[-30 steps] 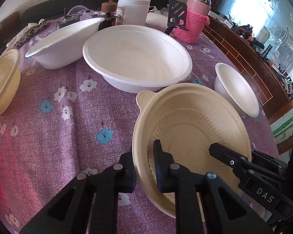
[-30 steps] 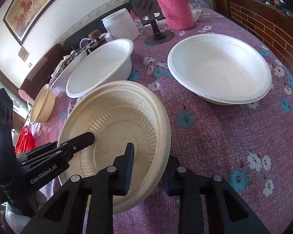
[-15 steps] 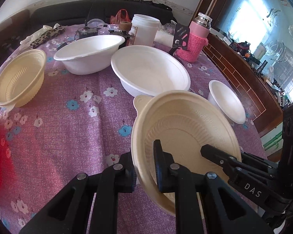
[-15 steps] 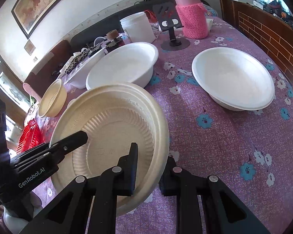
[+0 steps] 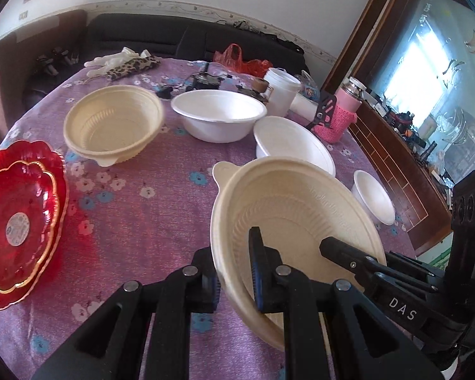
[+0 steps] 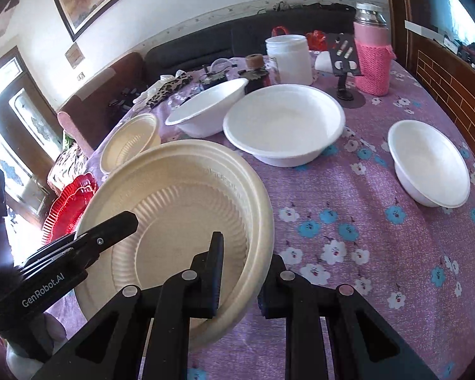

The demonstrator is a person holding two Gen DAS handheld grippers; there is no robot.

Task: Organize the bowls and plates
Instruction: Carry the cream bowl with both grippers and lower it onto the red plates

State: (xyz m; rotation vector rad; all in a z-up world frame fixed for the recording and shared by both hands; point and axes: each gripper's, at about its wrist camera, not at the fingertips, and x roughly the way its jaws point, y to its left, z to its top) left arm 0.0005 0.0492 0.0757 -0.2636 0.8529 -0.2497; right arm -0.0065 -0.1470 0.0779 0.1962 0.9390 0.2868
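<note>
Two grippers clamp one cream ribbed plastic bowl [image 5: 296,212] above the near edge of the purple flowered tablecloth [image 5: 133,221]: the left gripper [image 5: 234,272] pinches its left rim, the right gripper [image 6: 243,275] its right rim. Toward the far left edge sits a matching cream bowl [image 5: 112,126]; stacked red scalloped plates [image 5: 19,218] lie at the left edge, and three white foam bowls [image 6: 285,123] sit toward the far and right edges.

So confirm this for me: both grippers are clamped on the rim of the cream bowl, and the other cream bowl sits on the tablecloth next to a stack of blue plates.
Not quite: the plates are red, not blue, as the left wrist view shows. Otherwise correct: the left gripper and right gripper both clamp the held cream bowl at its rim, and the other cream bowl sits on the tablecloth beside them.
</note>
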